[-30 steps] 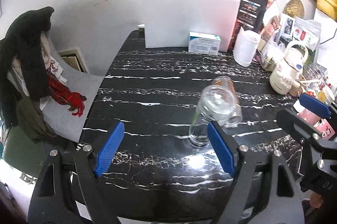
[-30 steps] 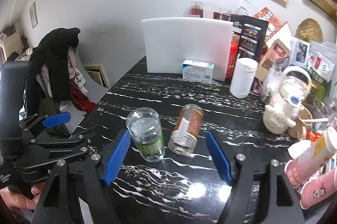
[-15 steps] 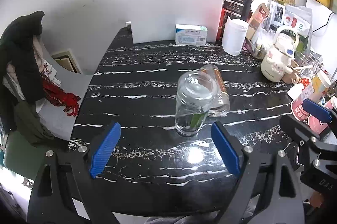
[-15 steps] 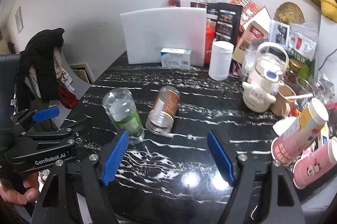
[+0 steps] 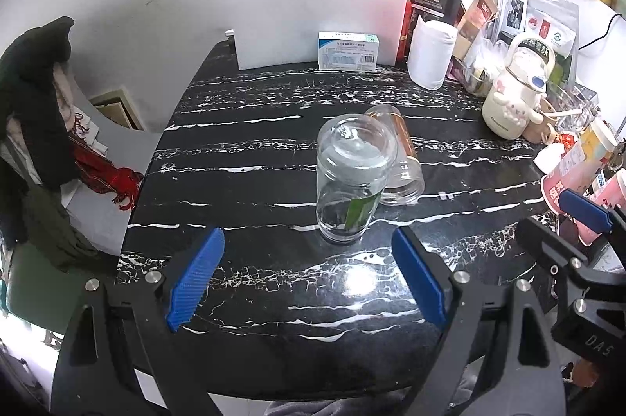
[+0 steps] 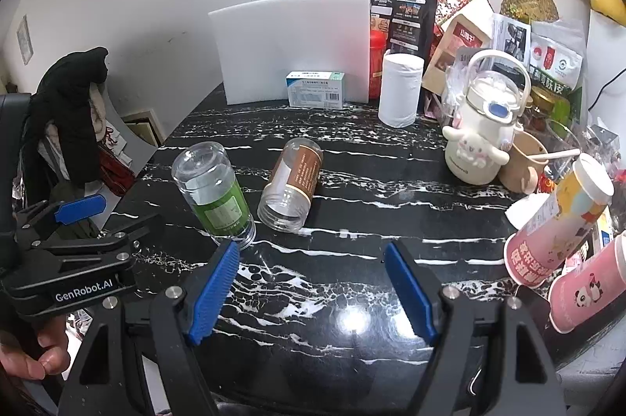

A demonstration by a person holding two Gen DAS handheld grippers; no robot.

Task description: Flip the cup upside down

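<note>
A clear cup with a green label (image 5: 350,181) (image 6: 213,191) stands on the black marble table (image 5: 250,158) (image 6: 371,181) with its closed end up. A clear cup with a brown label (image 6: 291,191) lies on its side just right of it, open end toward me; in the left wrist view it (image 5: 403,162) is partly hidden behind the green one. My left gripper (image 5: 307,285) is open and empty, short of the green cup. My right gripper (image 6: 311,293) is open and empty, short of both cups. The left gripper also shows in the right wrist view (image 6: 82,232).
A white board (image 6: 291,44), a small box (image 6: 315,89), a white canister (image 6: 401,89), a cartoon kettle (image 6: 477,134), snack bags and pink paper cups (image 6: 559,224) crowd the back and right. A chair with clothes (image 5: 35,111) stands left of the table.
Both grippers have drawn back and risen from the cups. The cups now look smaller and farther. The cups have not moved.
</note>
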